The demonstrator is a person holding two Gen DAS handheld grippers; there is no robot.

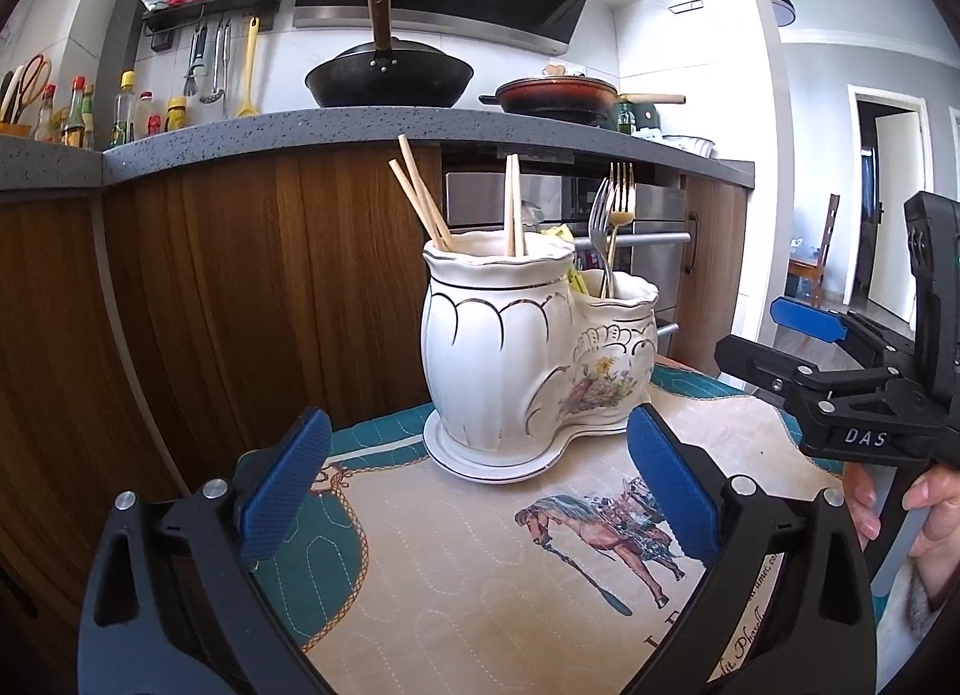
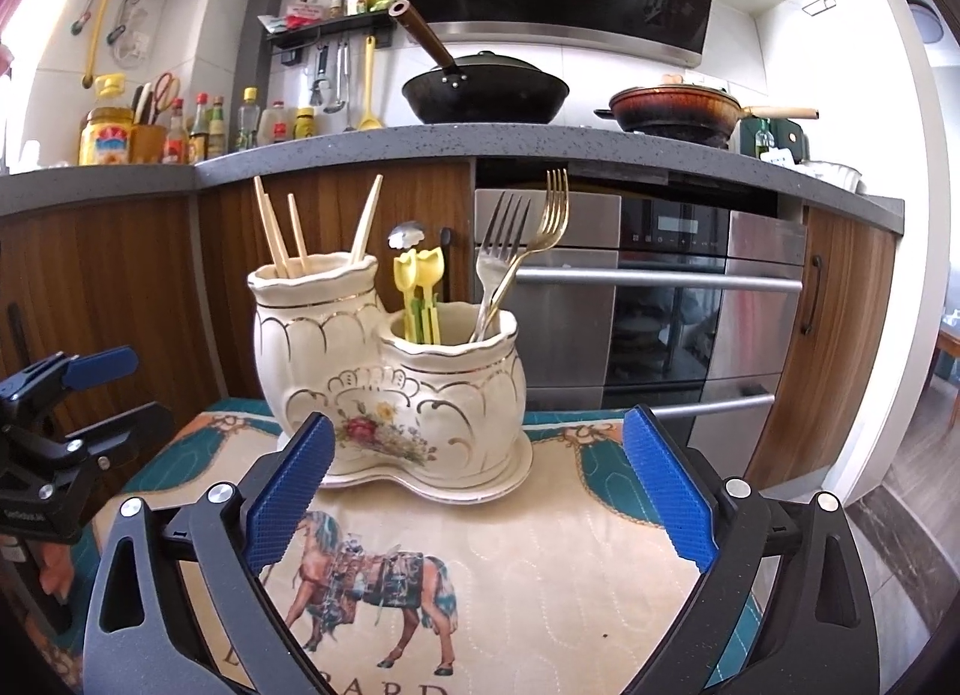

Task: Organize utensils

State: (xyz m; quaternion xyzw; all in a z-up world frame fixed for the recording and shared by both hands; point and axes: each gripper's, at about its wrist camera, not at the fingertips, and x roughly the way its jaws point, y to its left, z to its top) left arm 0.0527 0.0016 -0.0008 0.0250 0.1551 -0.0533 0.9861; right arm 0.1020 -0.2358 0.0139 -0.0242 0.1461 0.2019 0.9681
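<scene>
Looked nearly done — wooden chopsticks point(image 2: 282, 236), silver and gold forks point(image 2: 522, 251) already upright in cream two-compartment ceramic holder point(image 2: 384, 389) on desk point(image 2: 570, 545); left gripper point(image 1: 480, 491), right gripper point(image 2: 480, 491) released, empty.

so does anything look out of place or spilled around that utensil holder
Nothing stands out. The ceramic holder sits upright on its saucer: chopsticks in the tall compartment, forks and yellow picks in the low one. Nothing lies on the mat.
</scene>
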